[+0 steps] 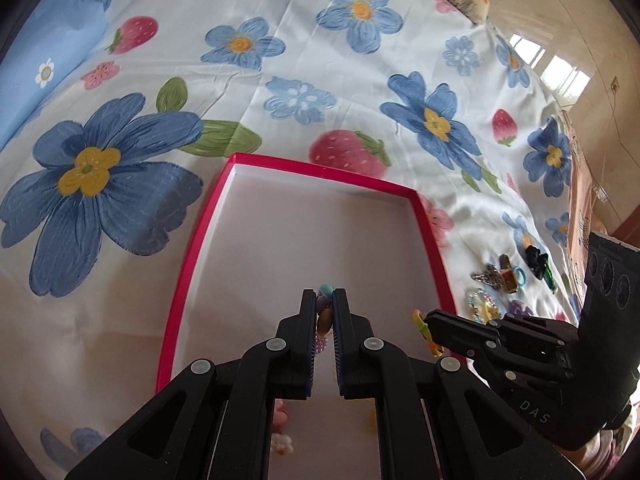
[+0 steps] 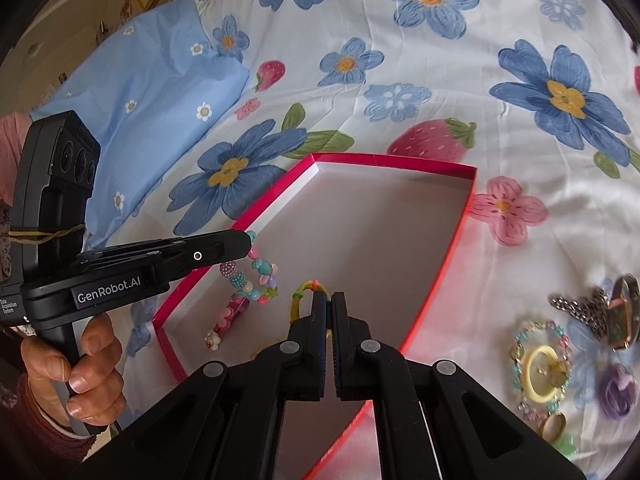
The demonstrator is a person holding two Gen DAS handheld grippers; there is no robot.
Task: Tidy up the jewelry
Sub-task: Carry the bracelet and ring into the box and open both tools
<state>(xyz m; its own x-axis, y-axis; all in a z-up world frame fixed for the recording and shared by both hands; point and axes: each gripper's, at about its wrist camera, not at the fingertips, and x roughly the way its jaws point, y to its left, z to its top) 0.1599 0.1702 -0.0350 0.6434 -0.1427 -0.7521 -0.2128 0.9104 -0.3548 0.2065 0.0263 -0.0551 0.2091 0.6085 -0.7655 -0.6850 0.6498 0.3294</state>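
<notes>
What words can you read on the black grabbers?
"GenRobot.AI": white letters on the side of the left gripper, seen from the right wrist.
"DAS": on the body of the right gripper, seen from the left wrist.
Small white print at the left gripper's rear edge: too small to read.
No other text is readable.

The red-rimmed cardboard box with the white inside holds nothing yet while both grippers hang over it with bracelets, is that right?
Not quite. The red-rimmed cardboard box already holds a pink flower-bead piece, seen in the right wrist view. The left gripper grips a pastel beaded bracelet; the right gripper grips a rainbow loop band.
</notes>
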